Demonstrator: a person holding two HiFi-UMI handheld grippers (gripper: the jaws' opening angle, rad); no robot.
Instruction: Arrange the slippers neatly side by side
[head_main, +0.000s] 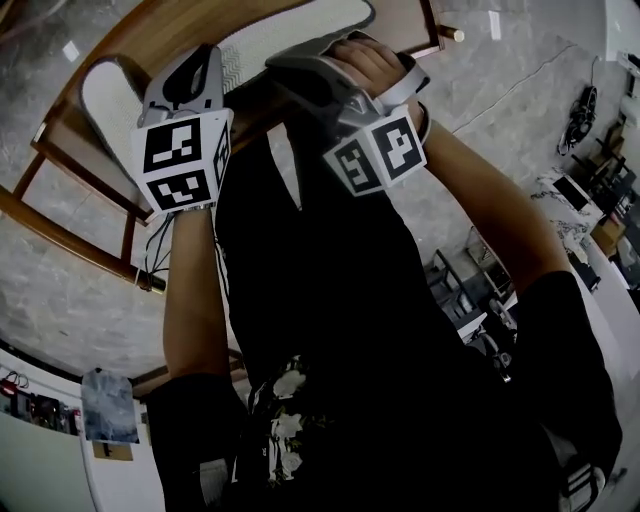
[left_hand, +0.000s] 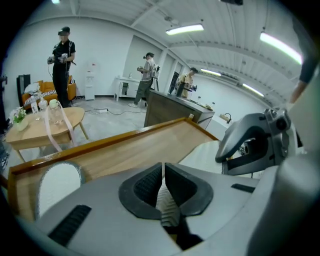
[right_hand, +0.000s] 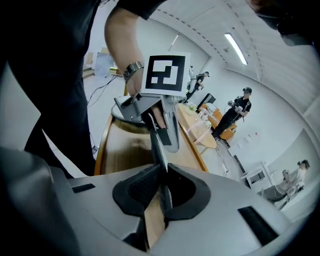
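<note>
The wooden tabletop (head_main: 175, 28) carries one white slipper (head_main: 105, 115) near its left end. The other slipper (head_main: 290, 30), mid-table, is clamped by both the left tongs (left_hand: 163, 187) and the right tongs (right_hand: 162, 187). It is probably being carried over, and should next be set parallel beside its mate.

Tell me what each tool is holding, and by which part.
Left tool is shut on a white slipper's ribbed edge. Right tool is shut on a thin grey edge, likely a slipper's; which part cannot be told.
</note>
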